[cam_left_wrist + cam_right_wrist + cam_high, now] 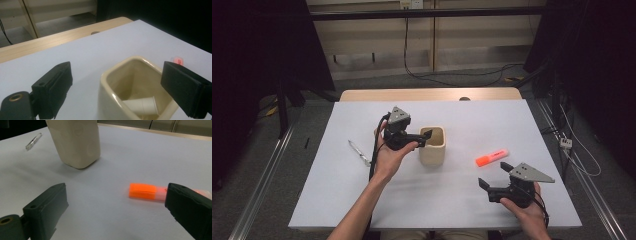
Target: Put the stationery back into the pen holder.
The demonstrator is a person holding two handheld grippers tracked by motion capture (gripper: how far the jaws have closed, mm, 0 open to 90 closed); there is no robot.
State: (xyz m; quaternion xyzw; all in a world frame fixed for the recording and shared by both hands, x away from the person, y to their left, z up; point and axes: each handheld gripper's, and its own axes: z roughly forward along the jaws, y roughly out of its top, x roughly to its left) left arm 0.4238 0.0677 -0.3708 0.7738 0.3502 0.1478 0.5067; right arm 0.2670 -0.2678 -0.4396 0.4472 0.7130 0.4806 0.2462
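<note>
A cream square cup (432,146) stands mid-table. My left gripper (426,136) hovers at the cup's left rim, open and holding nothing. In the left gripper view the left gripper (117,75) has its jaws spread above the cup (130,85), and a white cylindrical item (141,105) lies inside it. An orange highlighter (492,157) lies to the right of the cup. My right gripper (493,174) sits just in front of it, open. In the right gripper view the right gripper (112,195) points at the highlighter (147,192), whose far end is hidden behind the right jaw.
A clear pen (358,152) lies on the white table (472,115) left of my left hand, also visible as the pen (33,141) beyond the cup (75,142). The table's far edge is bare wood (427,94). Cables run on the floor behind.
</note>
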